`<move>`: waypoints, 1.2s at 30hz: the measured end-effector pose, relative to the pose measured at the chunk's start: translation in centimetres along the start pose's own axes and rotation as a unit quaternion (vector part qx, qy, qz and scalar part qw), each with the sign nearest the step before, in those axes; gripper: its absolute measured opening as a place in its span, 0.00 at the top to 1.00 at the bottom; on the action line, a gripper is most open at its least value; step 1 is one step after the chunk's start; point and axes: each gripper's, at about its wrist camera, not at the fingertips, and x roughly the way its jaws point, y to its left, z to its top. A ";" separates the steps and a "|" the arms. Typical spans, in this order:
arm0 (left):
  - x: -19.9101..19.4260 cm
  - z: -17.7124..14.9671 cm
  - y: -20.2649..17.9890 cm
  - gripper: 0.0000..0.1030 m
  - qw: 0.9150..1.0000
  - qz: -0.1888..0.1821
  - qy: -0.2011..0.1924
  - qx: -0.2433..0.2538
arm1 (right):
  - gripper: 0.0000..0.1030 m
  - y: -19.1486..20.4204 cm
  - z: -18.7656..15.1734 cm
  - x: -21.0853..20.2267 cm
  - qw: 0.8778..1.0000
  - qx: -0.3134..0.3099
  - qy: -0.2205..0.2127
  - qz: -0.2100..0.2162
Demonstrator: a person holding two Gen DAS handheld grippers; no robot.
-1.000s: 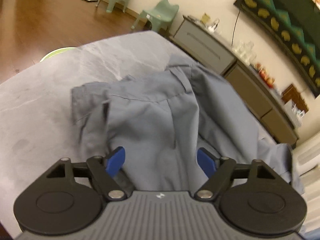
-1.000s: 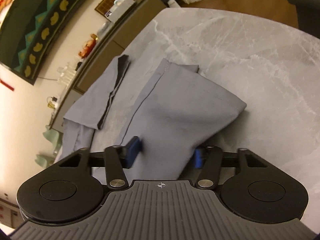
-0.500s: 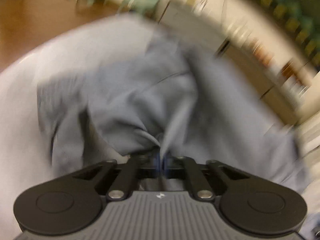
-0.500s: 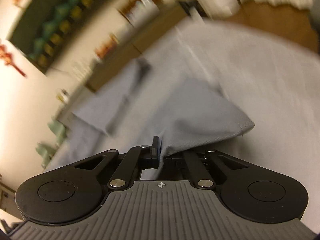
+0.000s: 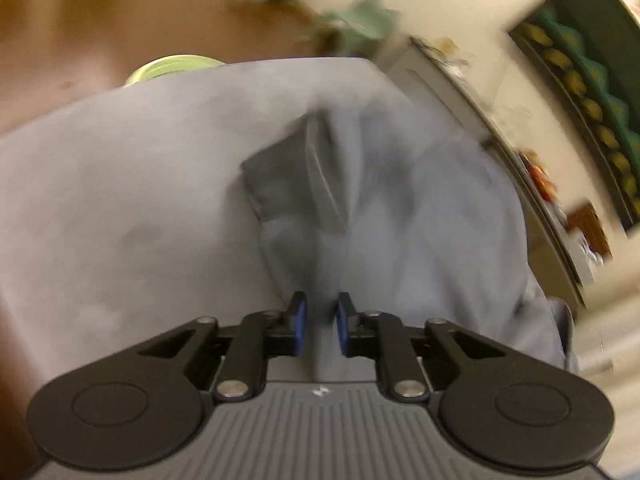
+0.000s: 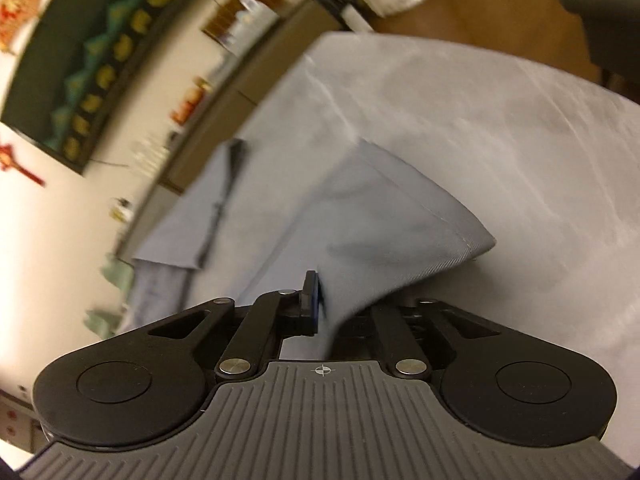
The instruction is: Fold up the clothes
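Note:
A grey garment (image 5: 420,220) lies rumpled on the grey marbled table (image 5: 120,200). In the left wrist view its cloth rises in a ridge to my left gripper (image 5: 321,316), whose blue pads stand narrowly apart with a bunch of fabric pinched between them. In the right wrist view a hemmed end of the garment (image 6: 380,216) is lifted off the table (image 6: 500,120) and drapes over my right gripper (image 6: 326,304), which is shut on it. Only the left pad shows there; the cloth hides the other. Both views are motion-blurred.
A pale green round object (image 5: 172,66) sits past the table's far left edge on the wooden floor. Green chairs (image 5: 360,16) and a long sideboard (image 5: 460,92) line the wall behind; the sideboard (image 6: 240,92) carries small items.
Both grippers were open around the cloth a second ago and have since shut on it. They have lifted and pulled the fabric, so the garment looks bunched and raised.

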 end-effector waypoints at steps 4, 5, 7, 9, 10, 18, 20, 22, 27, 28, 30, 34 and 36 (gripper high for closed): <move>-0.7 0.0 -0.5 0.46 1.000 0.011 -0.020 -0.001 | 0.80 0.1 -0.5 -0.8 1.000 -0.008 -0.014 -0.014; -0.6 0.2 -1.3 0.46 1.000 0.016 -0.019 0.012 | 0.79 0.1 -0.5 -0.8 0.999 -0.016 -0.018 -0.028; -0.5 0.4 -2.1 0.47 0.998 0.047 -0.033 0.007 | 0.72 0.0 -0.4 -0.9 0.997 -0.028 -0.029 -0.061; -0.8 0.6 -3.0 0.48 0.997 0.065 -0.052 0.004 | 0.58 -0.4 -0.4 -1.5 0.993 -0.024 -0.052 -0.104; -1.2 0.7 -3.5 0.48 0.996 0.064 -0.064 0.006 | 0.51 0.0 -0.5 -2.4 0.989 -0.029 -0.080 -0.121; -0.2 -0.2 -12.8 0.38 0.992 -0.078 -0.053 0.082 | 0.46 5.4 -1.7 -7.5 0.941 -0.118 -0.255 -0.188; 2.0 -0.9 -16.0 0.31 0.986 -0.122 -0.022 0.109 | 0.46 10.9 -3.0 -4.9 0.942 -0.223 -0.210 -0.140; 4.1 -1.7 -17.8 0.31 0.981 -0.146 0.000 0.131 | 0.35 16.5 -4.9 -1.1 0.924 -0.335 -0.153 -0.101; 8.5 -4.4 -17.7 0.32 0.975 -0.137 0.030 0.173 | 0.25 26.9 -9.2 10.9 0.849 -0.522 -0.057 -0.063; 9.3 -4.9 -17.7 0.32 0.973 -0.135 0.036 0.182 | 0.24 28.4 -9.7 13.4 0.834 -0.547 -0.042 -0.064; 11.1 -6.0 -17.7 0.33 0.970 -0.131 0.048 0.198 | 0.26 30.2 -9.4 18.0 0.816 -0.572 -0.017 -0.082; 11.6 -4.9 -17.6 0.33 0.967 -0.146 0.060 0.198 | 0.97 32.1 -7.7 25.1 0.800 -0.587 0.049 -0.117; 11.5 -4.6 -17.7 0.33 0.966 -0.155 0.064 0.195 | 1.00 32.7 -6.5 25.9 0.795 -0.589 0.067 -0.126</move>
